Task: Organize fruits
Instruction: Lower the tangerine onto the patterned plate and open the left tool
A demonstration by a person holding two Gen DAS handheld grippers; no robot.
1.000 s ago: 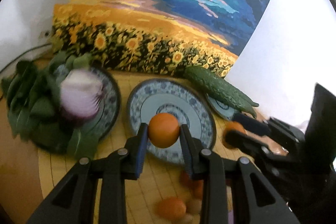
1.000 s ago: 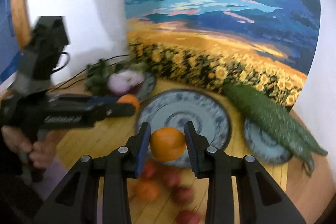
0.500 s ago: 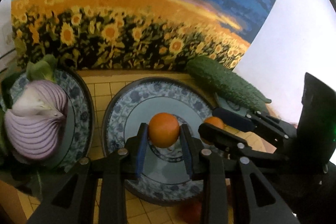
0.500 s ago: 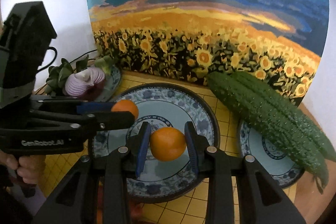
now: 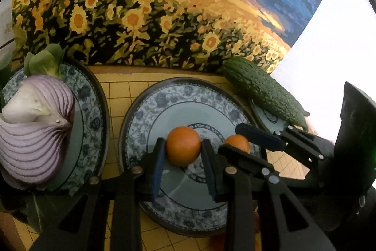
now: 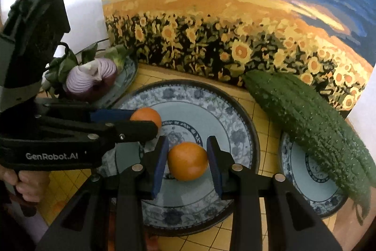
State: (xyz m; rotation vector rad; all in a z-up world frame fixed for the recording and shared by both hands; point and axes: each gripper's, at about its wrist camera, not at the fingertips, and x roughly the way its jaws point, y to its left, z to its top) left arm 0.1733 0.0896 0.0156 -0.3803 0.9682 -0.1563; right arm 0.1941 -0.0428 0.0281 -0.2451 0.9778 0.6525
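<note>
My left gripper is shut on an orange and holds it low over the middle blue-patterned plate. My right gripper is shut on a second orange over the same plate. The two grippers are side by side; the right gripper with its orange shows in the left wrist view, and the left gripper with its orange shows in the right wrist view.
A halved red onion and leafy greens lie on the left plate. A bumpy green gourd lies across a small plate at the right. A sunflower painting stands behind the plates.
Both grippers have moved forward and down toward the middle plate, each still holding its orange. The loose fruits at the front have dropped out of sight.
</note>
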